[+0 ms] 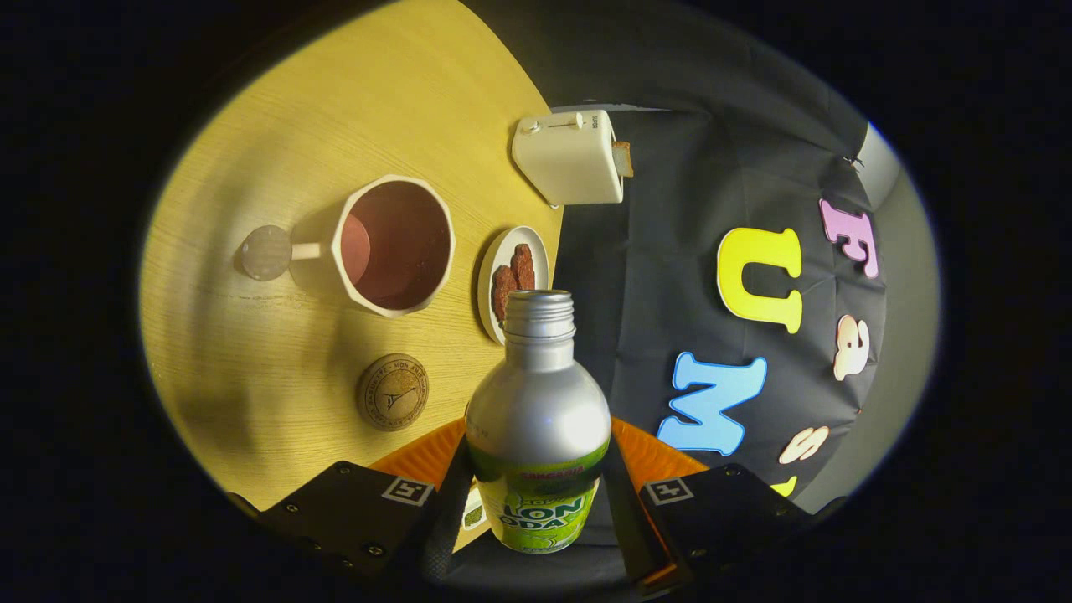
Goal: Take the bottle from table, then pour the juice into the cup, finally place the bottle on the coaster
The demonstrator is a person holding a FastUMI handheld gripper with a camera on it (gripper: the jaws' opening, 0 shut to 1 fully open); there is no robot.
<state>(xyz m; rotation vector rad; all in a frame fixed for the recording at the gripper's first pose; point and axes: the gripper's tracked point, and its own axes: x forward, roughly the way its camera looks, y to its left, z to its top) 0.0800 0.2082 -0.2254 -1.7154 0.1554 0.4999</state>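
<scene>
A silver bottle [538,419] with a green label and an uncapped threaded neck is held between my fingers; my gripper [536,494] is shut on its lower body. The view is rolled sideways, so the bottle is tipped. A white faceted cup [394,245] with dark juice inside stands on the wooden table [276,151], beyond the fingers and to the left of the bottle's mouth. The round cork coaster [393,392] lies on the table between the cup and my left finger [360,507], with nothing on it.
A small white plate [512,280] with brown snack pieces sits just behind the bottle's neck. A cream toaster [569,157] with a slice of bread in it stands at the table's far edge, against the black cloth wall. The cup's handle ends in a round disc [265,252].
</scene>
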